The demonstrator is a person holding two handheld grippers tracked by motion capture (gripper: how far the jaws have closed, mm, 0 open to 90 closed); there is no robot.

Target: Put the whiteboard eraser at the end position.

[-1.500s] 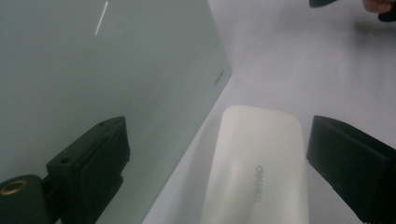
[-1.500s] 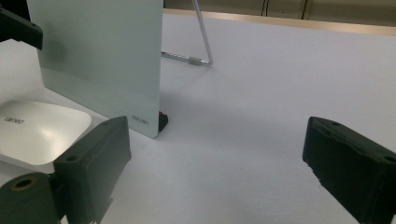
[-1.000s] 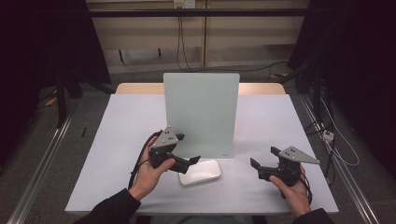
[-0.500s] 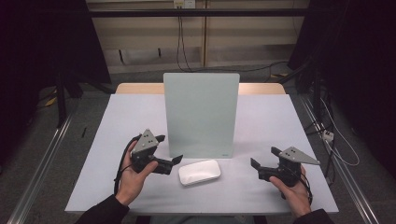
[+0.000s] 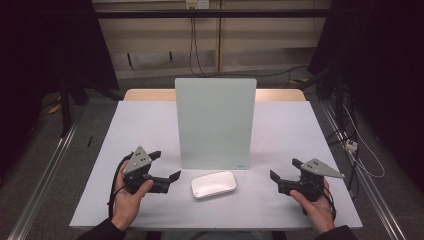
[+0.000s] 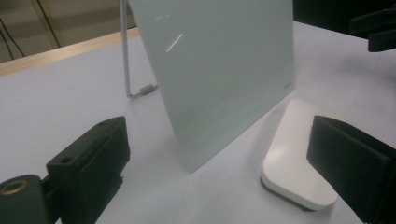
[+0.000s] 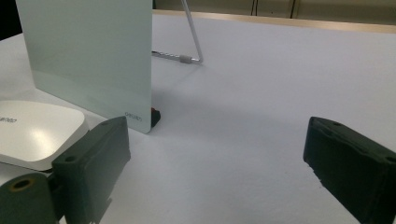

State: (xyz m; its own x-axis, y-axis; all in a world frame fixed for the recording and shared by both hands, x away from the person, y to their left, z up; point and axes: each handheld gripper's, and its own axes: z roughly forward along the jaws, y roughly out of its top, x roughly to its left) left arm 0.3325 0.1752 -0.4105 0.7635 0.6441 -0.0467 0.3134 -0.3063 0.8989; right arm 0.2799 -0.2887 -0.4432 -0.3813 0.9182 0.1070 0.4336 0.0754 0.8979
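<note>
The table point(image 5: 150, 130) is covered in pale grey, and on it a tall pale green board point(image 5: 215, 122) stands tilted back on a thin wire stand point(image 7: 192, 46). Just in front of the board's lower edge lies the pad point(image 5: 213, 184), a flat white slab with rounded corners and a thin grey base, apart from the board and lying a little askew. It looks smooth, low and light, so a grip across its short sides would likely suit it better than one from above.

The left gripper point(image 5: 166, 169) hangs just left of the pad, jaws spread wide and empty, with one jaw near the pad's corner in the left gripper view. The right gripper point(image 5: 286, 174) rests well to the right, jaws also spread and holding nothing, pointed toward the board's corner.

The step in hand seems to be the approach to the pad, which lies free on the table. The next move probably calls for the left gripper to come in low, straddle the pad's edge and close gently, keeping clear of the board behind.
</note>
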